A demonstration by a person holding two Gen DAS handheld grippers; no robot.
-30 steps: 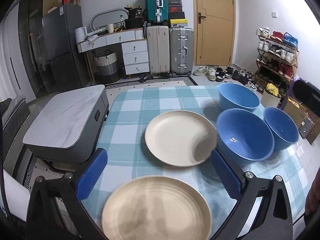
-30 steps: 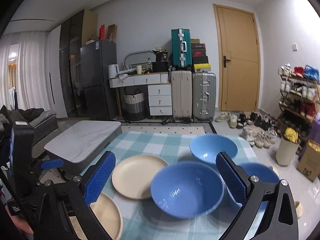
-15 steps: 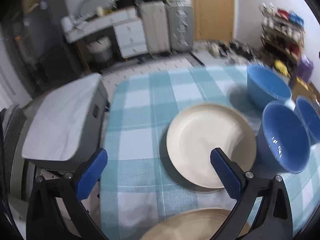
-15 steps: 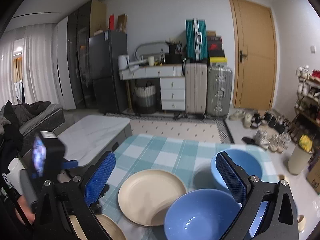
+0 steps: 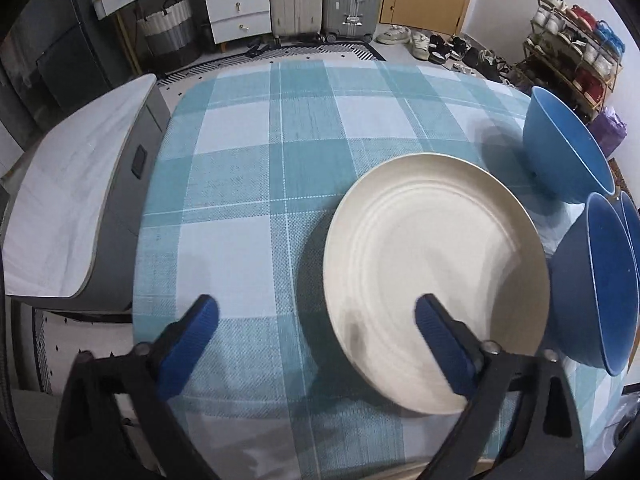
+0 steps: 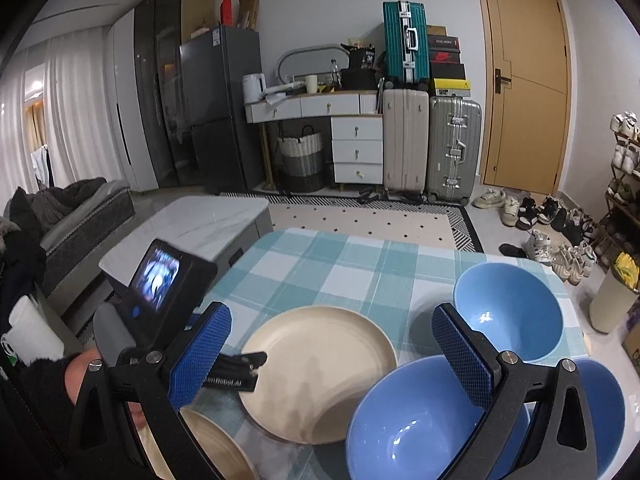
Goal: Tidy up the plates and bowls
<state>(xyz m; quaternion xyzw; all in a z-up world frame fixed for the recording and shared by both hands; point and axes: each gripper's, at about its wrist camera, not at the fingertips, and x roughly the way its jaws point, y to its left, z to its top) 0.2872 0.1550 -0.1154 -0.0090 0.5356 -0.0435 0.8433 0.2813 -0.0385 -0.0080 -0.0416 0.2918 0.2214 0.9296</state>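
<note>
A cream plate [image 5: 436, 276] lies on the teal checked tablecloth [image 5: 280, 160]; it also shows in the right wrist view [image 6: 320, 364]. My left gripper [image 5: 316, 330] is open just above the cloth, its right finger over the plate's near left rim. A second cream plate [image 6: 208, 448] lies nearer, at the front left. Three blue bowls stand at the right: a far one [image 6: 508, 312], a near one [image 6: 416, 420] and one at the edge [image 6: 600, 412]. My right gripper [image 6: 332, 356] is open and empty, above the near bowl and the plate.
A grey marble-topped side table [image 5: 68, 204] stands left of the table. Suitcases [image 6: 428, 144], a drawer unit and a fridge are at the back wall. A shoe rack [image 5: 572, 36] and shoes are at the right. The left hand-held gripper body [image 6: 160, 300] is beside the plates.
My left gripper has moved forward and down, past the near plate, to the far plate's left rim. My right gripper has drifted back and tilted up slightly. Both stay open.
</note>
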